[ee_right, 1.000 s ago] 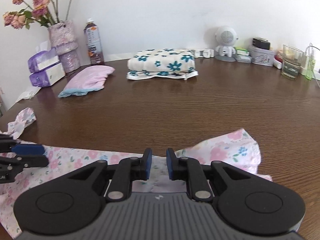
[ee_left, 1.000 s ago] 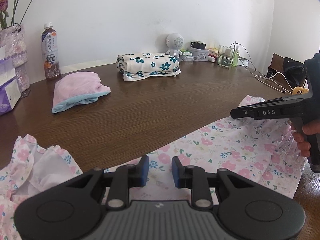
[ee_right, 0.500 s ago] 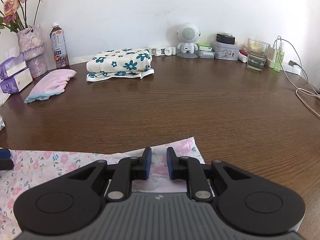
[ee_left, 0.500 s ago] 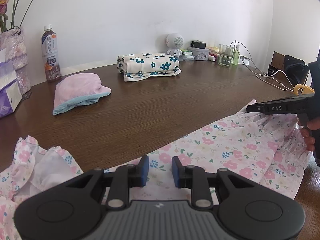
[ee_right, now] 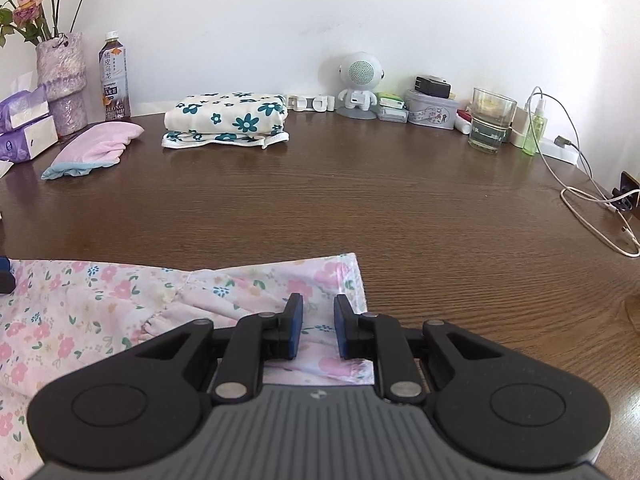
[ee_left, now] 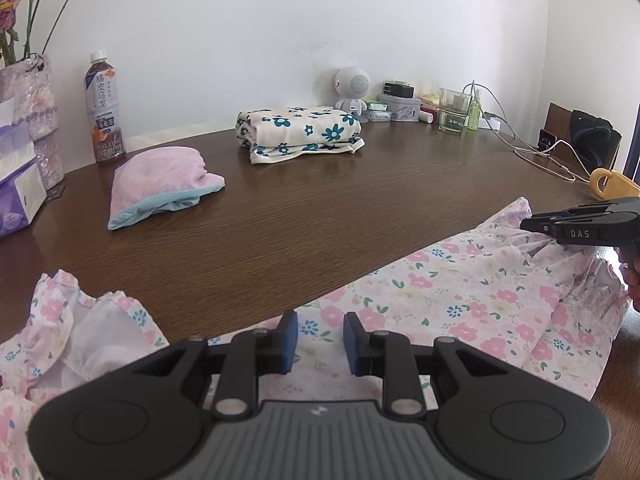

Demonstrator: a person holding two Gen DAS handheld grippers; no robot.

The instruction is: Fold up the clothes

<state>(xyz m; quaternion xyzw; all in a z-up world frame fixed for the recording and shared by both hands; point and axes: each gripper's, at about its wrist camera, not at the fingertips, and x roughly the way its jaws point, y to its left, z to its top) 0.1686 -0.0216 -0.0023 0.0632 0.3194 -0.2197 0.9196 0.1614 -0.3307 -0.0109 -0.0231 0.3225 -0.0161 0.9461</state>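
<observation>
Slippage is the risk: both hand-held grippers, left [ee_left: 320,336] and right [ee_right: 317,330], seem clenched on the pink floral cotton garment [ee_left: 460,304] overhanging the dark wooden desk [ee_left: 320,208], so uneven pulling could free its thin edge.

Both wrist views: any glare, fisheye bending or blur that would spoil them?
Left wrist view: sharp, dark vignette in the upper corners, the brown wooden table bows along its far edge. Right wrist view: sharp too, soft window sheen on the table, a faint reflection under the clear drinking glass, no blown-out glare.
</observation>
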